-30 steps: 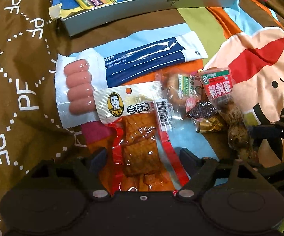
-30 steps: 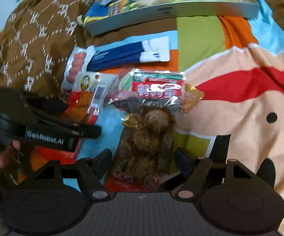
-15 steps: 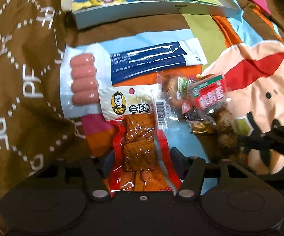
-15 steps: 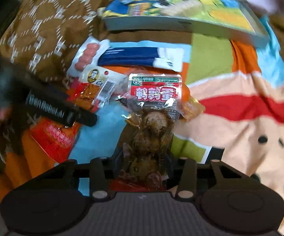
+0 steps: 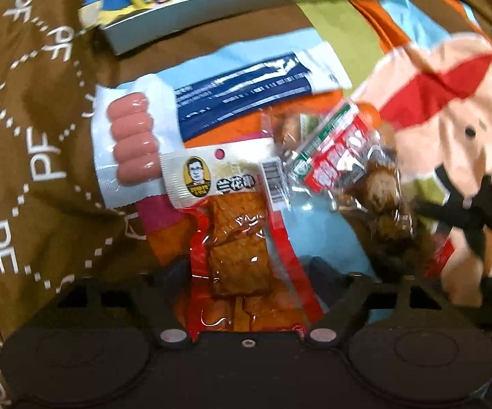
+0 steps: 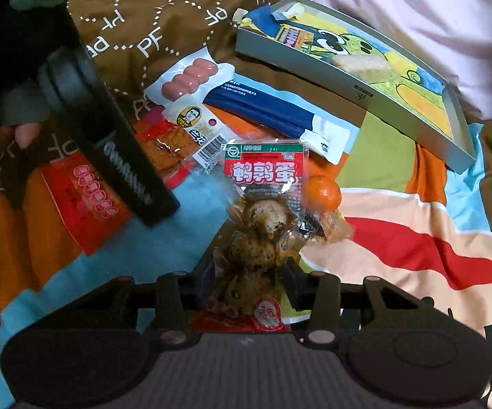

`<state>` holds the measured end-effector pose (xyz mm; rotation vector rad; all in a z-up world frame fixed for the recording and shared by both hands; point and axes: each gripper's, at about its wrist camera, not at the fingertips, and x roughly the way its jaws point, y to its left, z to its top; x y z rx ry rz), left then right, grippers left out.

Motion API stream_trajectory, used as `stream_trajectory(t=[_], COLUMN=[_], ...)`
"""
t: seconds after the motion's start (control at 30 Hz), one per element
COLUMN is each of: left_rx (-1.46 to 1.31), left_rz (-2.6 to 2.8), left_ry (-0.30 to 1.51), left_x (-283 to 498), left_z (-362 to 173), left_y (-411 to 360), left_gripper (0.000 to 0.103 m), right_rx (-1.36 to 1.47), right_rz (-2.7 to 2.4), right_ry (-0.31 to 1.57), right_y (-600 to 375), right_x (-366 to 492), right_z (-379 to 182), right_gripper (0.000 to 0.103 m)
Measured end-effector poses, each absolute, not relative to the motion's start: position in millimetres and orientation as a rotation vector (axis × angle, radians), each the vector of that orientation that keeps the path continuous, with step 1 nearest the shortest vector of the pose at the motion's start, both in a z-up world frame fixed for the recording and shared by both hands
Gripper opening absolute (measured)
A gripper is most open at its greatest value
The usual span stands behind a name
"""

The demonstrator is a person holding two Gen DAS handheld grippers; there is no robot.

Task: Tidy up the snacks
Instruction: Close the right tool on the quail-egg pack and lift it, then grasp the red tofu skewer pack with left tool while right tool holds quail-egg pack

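My left gripper (image 5: 246, 269) is shut on a red tofu-skewer pack (image 5: 242, 238), also seen in the right wrist view (image 6: 177, 146). My right gripper (image 6: 249, 272) is shut on a clear quail-egg pack (image 6: 263, 211) with a red label and holds it lifted; this pack shows blurred in the left wrist view (image 5: 348, 167). A grey tray (image 6: 355, 92) with a cartoon lining lies at the back and holds a yellow snack (image 6: 295, 35) and a pale bar (image 6: 361, 64); the tray's wall also shows in the left wrist view (image 5: 191, 24).
On the patterned blanket lie a pink sausage pack (image 5: 133, 143), a blue-and-white sachet (image 5: 246, 92), a small orange (image 6: 324, 192) and a brown wrapped snack (image 6: 334, 228). A red packet (image 6: 85, 201) lies under the left gripper's body (image 6: 109, 150).
Both grippers closed on their packs and lifted them. The quail-egg pack rose off the pile, uncovering the orange. The views pulled back.
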<state>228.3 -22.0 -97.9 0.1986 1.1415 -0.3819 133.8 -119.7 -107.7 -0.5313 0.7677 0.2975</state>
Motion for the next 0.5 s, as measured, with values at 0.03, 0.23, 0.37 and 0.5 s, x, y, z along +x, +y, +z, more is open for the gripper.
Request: stream_trajectory(t=[0.03,0.23,0.37,0.5], left_rx=[0.216,0.229,0.231,0.228], left_rz=[-0.383,-0.398,-0.406,-0.401], left_ry=[1.141,1.15,1.144,1.122], left_x=[228,232,233,229], left_z=[-100,-104,-106,-105], left_y=[-24,-24,-24,-21], left_gripper=[0.087,0.094,0.094,0.079], right_rx=[-0.528,-0.502,-0.427,-0.349], right_rz=[0.298,0.292,0.283,0.283], right_ry=[0.769,0.78,0.815,0.844], right_y=[-120,-123,-129,-138], right_x=[135,136,142,145], right_z=[-108,-108,-106,-104], right_gripper=[0.049,0.053,0.056,0.056])
